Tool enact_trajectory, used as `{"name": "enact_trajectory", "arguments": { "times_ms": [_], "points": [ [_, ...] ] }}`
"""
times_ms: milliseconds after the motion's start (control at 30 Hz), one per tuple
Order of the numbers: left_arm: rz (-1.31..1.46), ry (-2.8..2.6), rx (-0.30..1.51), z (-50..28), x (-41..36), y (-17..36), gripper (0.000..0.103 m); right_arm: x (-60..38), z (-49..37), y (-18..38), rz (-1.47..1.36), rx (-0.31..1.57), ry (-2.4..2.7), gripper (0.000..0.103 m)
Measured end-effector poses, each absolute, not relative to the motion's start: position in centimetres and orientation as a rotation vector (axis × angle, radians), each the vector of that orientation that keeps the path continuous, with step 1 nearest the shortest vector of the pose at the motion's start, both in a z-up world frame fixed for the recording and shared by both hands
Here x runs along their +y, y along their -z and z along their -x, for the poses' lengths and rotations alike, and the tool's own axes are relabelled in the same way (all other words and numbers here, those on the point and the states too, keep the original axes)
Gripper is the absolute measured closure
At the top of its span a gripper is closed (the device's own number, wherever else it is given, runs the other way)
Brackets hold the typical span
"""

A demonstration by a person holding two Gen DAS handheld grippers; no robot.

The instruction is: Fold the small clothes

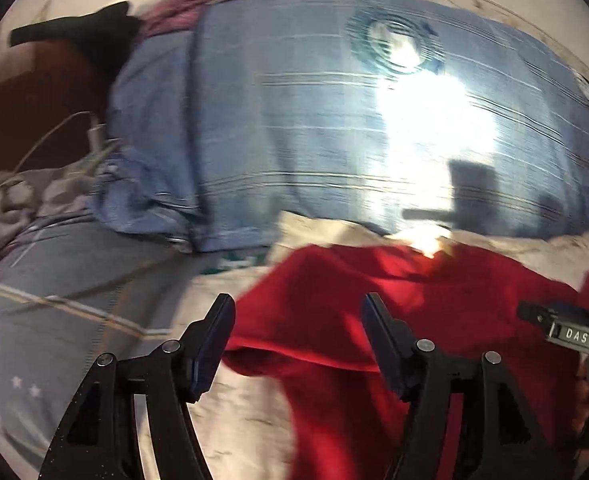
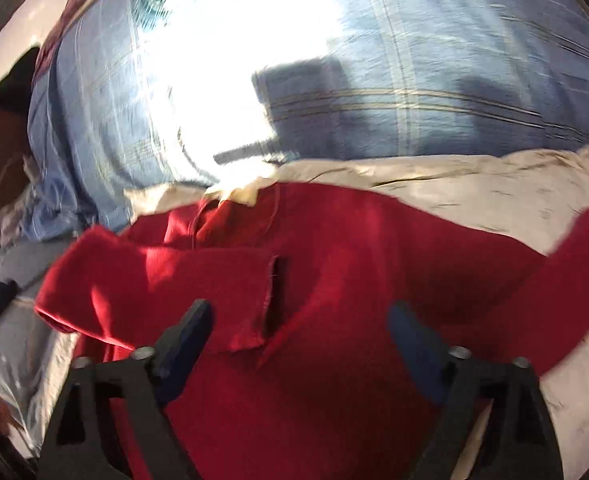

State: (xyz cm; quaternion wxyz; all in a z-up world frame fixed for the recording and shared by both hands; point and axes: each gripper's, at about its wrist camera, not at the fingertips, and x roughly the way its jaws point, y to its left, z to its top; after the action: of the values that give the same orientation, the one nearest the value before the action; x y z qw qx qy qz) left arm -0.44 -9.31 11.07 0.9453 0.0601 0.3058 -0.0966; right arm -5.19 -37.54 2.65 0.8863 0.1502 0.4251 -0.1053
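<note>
A red garment lies spread on a cream cloth on the bed. My left gripper is open and empty, hovering over the garment's left edge. In the right wrist view the same red garment fills the lower half, with a sleeve folded over at the left and a dark slit near the middle. My right gripper is open and empty just above the garment's middle. The right gripper's body shows at the right edge of the left wrist view.
A blue plaid pillow lies behind the garment, with a bright sun patch on it; it also shows in the right wrist view. A grey plaid sheet, a white cable and dark and pink clothes lie at the left.
</note>
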Motion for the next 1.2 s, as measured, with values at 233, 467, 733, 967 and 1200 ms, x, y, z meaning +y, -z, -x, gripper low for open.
{"name": "enact_trajectory", "arguments": {
  "times_ms": [233, 467, 733, 967, 1200],
  "points": [
    [-0.012, 0.072, 0.641, -2.4, -5.5, -9.0, 0.038, -36.0, 0.2, 0.5, -0.228, 0.939, 0.173, 0.078],
    [0.078, 0.042, 0.662, -3.7, -3.3, -8.1, 0.038, -35.4, 2.8, -3.6, -0.150, 0.827, 0.176, 0.099],
    [0.041, 0.088, 0.696, -3.8, -3.9, -7.3, 0.038, -41.9, 5.6, -4.8, -0.153, 0.852, 0.436, 0.098],
    [-0.023, 0.112, 0.773, -4.6, -5.4, -5.9, 0.038, -40.0, 5.0, -5.2, -0.218, 0.848, 0.330, 0.052],
    [-0.147, 0.083, 0.862, -6.4, -7.0, -3.3, 0.038, -29.2, -3.1, -4.8, -0.135, 0.880, -0.171, 0.052]
  ]
}}
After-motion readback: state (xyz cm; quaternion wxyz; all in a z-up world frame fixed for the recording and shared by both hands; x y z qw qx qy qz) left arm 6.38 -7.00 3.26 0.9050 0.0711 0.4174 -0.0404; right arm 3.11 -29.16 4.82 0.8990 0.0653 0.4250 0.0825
